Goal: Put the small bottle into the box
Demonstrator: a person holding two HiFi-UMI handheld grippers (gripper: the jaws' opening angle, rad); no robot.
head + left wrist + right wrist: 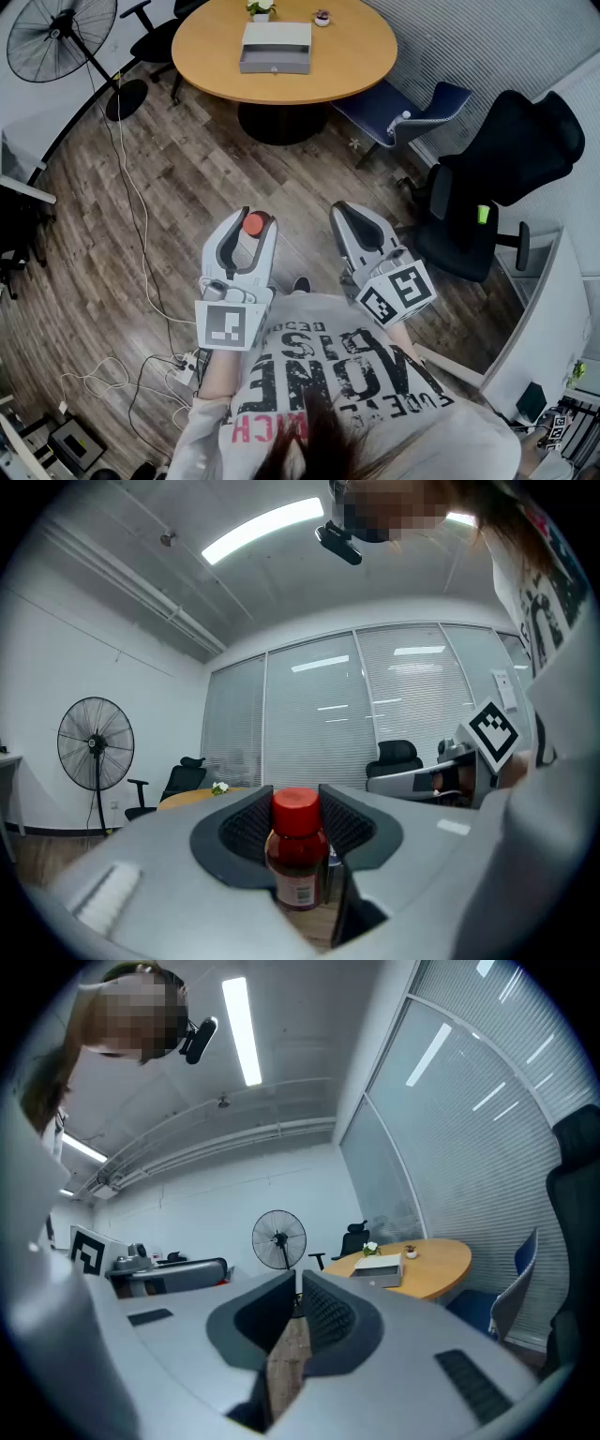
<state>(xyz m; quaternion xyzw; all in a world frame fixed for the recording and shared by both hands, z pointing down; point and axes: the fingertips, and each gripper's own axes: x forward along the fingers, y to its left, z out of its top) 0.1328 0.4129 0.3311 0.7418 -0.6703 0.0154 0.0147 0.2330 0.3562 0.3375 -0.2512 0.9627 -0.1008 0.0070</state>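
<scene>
**Head view.** The left hand-held gripper [253, 234] pinches the small bottle [254, 223]. Only the bottle's red cap shows between the jaws, held over the wooden floor [187, 178]. It is well apart from the grey box [275, 47], which lies on the round counter [361, 56] at the top of the picture. A small pot [322, 17] stands just beside the box. The right hand-held gripper [347, 216] has its jaws pressed together with nothing in them.

Bare floor lies between the grippers and the counter. A standing fan [61, 37] and loose cables [131, 187] are on the left. A blue chair [412, 117] and a black office chair [497, 178] are on the right. Whether the box is open cannot be told from here.

**Left gripper view.** The bottle stands upright between the ribbed pads, which press on its sides just below the cap. Its foot is hidden behind the gripper body, and the print on its label is too small to read. Behind it are the fan, an edge of the counter and a wall of blinds. The box is not seen here.

**Right gripper view.** The jaws meet at their tips, and only a sliver of floor shows lower down between them. Beyond them are the counter with the box, the fan and the blue chair. The black chair is cut off at the right edge.
</scene>
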